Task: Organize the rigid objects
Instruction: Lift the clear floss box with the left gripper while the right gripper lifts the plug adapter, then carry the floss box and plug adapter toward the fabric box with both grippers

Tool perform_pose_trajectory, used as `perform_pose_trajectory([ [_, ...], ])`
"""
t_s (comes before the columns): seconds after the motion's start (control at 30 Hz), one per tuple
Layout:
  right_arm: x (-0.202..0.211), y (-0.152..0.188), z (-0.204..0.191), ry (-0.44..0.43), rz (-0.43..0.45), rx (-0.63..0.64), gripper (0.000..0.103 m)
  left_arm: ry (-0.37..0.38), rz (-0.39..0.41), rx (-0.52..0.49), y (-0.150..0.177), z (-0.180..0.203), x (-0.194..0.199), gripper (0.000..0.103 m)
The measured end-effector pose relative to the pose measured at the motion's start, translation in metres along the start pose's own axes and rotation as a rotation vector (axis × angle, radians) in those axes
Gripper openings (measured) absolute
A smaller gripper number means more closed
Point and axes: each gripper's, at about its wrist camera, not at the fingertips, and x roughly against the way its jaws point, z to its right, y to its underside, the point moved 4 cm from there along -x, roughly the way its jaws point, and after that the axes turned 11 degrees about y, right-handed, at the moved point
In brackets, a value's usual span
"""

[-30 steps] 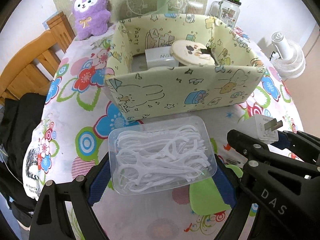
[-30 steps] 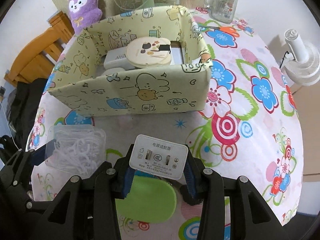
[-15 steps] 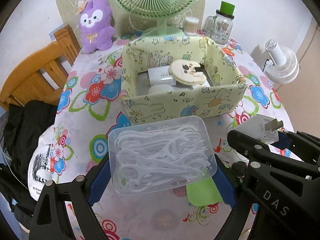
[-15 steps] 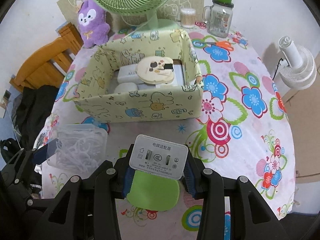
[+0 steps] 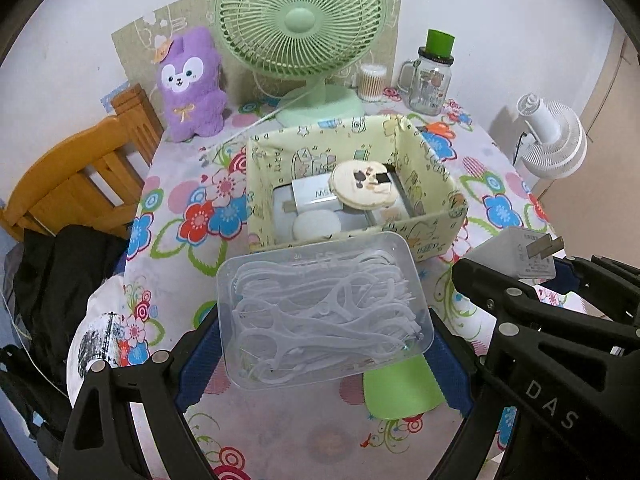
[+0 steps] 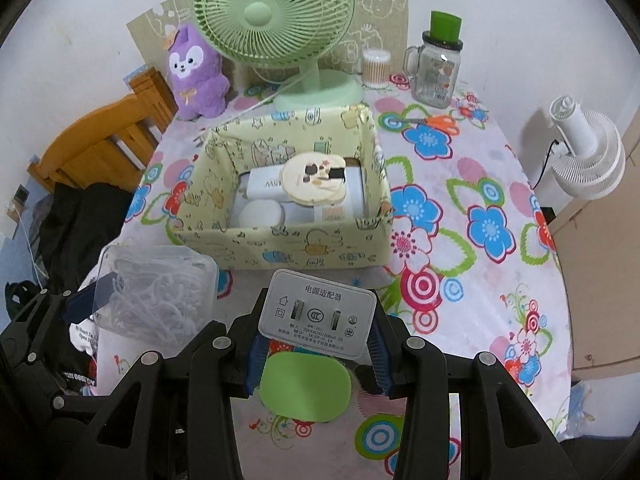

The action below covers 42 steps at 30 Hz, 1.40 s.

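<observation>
The left gripper [image 5: 326, 354] held a clear plastic box of white floss picks [image 5: 324, 312] between its blue pads, low in the frame's centre. The right gripper [image 6: 316, 354] was clamped on a white rectangular power adapter [image 6: 318, 318], also bottom centre. Both hung above the flowered tablecloth [image 6: 480, 184]. Just beyond them sat the pale yellow cartoon-print storage box [image 6: 280, 248], with a round cream compact [image 6: 314, 178] lying atop white items inside.
</observation>
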Motion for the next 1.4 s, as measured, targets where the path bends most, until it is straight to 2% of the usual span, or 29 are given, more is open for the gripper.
perform_pose_trajectory([
  [0.63, 0.004, -0.043, 0.005, -0.001, 0.028, 0.030, 0.046, 0.001, 0.041, 0.026, -0.038, -0.001, -0.001, 0.093],
  [1.0, -0.013, -0.073, -0.002, -0.020, 0.012, 0.057, 0.046, 0.000, 0.029, 0.065, -0.062, -0.013, -0.020, 0.093],
  [1.4, -0.048, -0.086, -0.014, -0.055, -0.049, 0.099, 0.046, -0.019, -0.002, 0.096, -0.065, -0.032, -0.042, 0.093],
])
